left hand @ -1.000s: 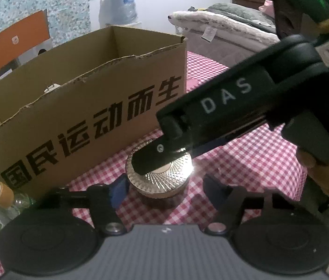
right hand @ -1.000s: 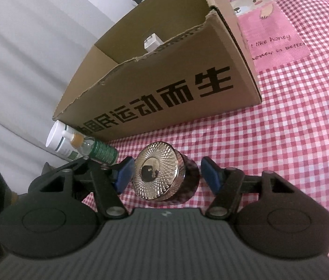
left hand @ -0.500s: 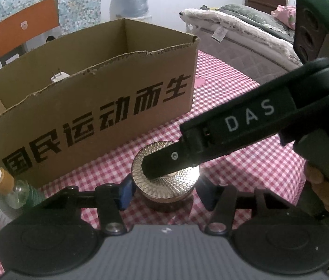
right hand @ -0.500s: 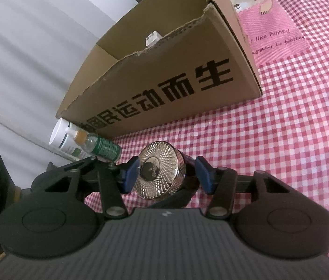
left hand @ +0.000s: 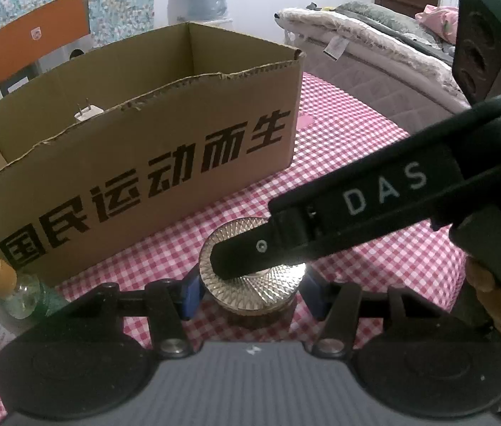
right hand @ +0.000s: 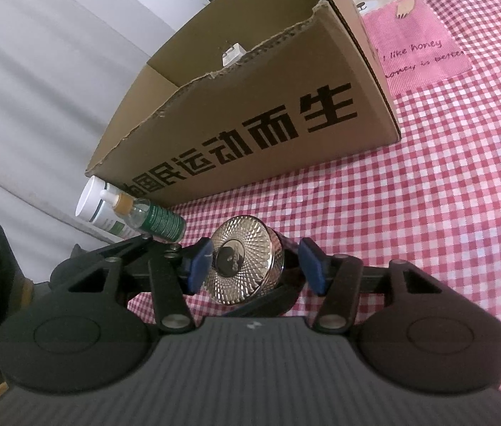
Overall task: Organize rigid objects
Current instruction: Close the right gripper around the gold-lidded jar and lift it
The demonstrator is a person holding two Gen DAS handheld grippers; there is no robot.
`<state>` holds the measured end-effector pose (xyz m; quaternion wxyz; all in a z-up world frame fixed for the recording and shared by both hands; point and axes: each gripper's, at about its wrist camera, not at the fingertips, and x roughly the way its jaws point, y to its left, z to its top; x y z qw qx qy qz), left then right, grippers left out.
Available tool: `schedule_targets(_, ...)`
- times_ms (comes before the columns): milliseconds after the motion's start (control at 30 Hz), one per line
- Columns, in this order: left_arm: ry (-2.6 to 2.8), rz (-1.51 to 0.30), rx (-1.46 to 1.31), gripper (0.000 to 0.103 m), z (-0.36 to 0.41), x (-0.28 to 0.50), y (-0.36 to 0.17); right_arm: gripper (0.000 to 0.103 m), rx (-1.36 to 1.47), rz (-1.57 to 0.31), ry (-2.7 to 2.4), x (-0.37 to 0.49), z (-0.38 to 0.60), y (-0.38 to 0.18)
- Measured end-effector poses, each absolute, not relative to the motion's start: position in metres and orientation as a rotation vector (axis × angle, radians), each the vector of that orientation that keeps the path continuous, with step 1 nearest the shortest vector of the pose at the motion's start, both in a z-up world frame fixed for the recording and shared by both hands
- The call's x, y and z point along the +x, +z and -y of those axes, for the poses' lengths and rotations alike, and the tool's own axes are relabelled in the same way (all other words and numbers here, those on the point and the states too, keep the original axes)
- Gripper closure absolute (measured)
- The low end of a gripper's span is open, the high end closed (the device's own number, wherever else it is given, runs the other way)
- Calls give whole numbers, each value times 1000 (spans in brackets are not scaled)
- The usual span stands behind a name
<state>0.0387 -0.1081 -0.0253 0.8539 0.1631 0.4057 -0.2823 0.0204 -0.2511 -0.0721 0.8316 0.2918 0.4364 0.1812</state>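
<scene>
Checkered tablecloth [right hand: 428, 195]: both grippers flank gold-lidded jar [right hand: 243, 264], left gripper [left hand: 250, 293] and right gripper [right hand: 255, 266] part-open, neither clamped; close one squarely before lifting into cardboard box [right hand: 250, 124].

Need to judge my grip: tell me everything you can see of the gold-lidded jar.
The jar is short and round, with a dark body under a wide, shiny gold-toned lid cut in radiating facets around a smooth centre. It is closed and sits before the cardboard box on the checked cloth. The left gripper closely flanks the lid; a finger of the right gripper crosses its top. Firm contact cannot be confirmed.
</scene>
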Motion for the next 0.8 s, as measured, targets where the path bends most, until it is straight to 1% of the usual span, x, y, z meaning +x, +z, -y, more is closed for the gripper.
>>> schedule_targets(533,-588,-868,335,45,111,43,-27,44,626,-928,399,22,254,-76)
schedule_targets(800,-585,-871,325,46,112,44,-27,43,612,-926,403,23,252,-77)
